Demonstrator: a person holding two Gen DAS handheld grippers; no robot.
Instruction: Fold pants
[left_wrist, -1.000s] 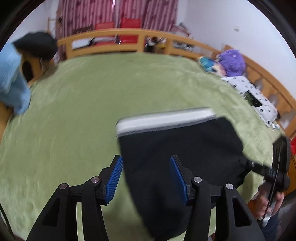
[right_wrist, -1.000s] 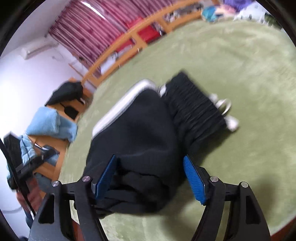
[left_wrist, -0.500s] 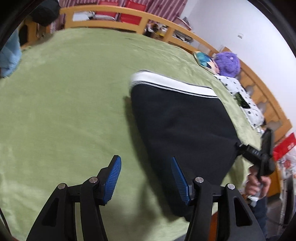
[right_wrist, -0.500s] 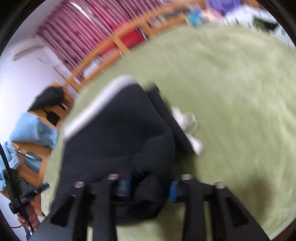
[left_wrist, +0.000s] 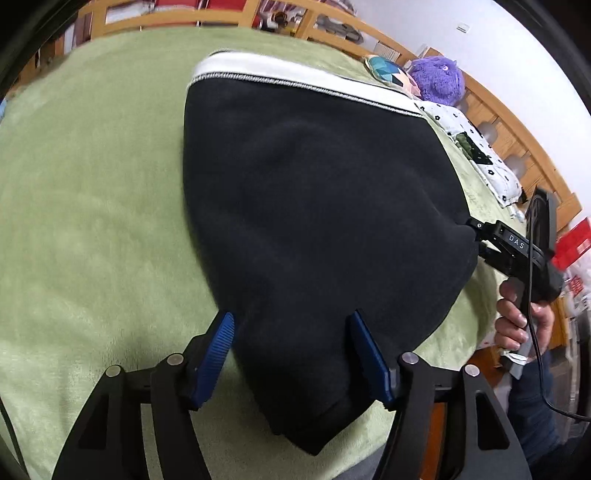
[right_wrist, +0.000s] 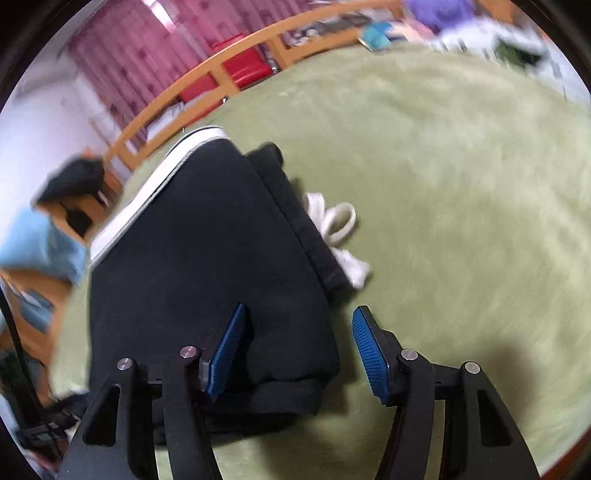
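Black folded pants (left_wrist: 314, 206) between two opening claws, left claw (left_wrist: 291, 354) and right claw (right_wrist: 295, 350).

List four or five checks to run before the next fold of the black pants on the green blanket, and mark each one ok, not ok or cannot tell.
1. Pants lie folded flat on the green blanket: ok.
2. Left gripper free of cloth: ok; jaws opening, pants between them, pads not pressing.
3. Right gripper free of cloth: ok; jaws opening astride the pants' corner.
4. White drawstring tucked in: not ok; it trails out onto the blanket.
5. Lower layers lined up at the near edge: cannot tell.
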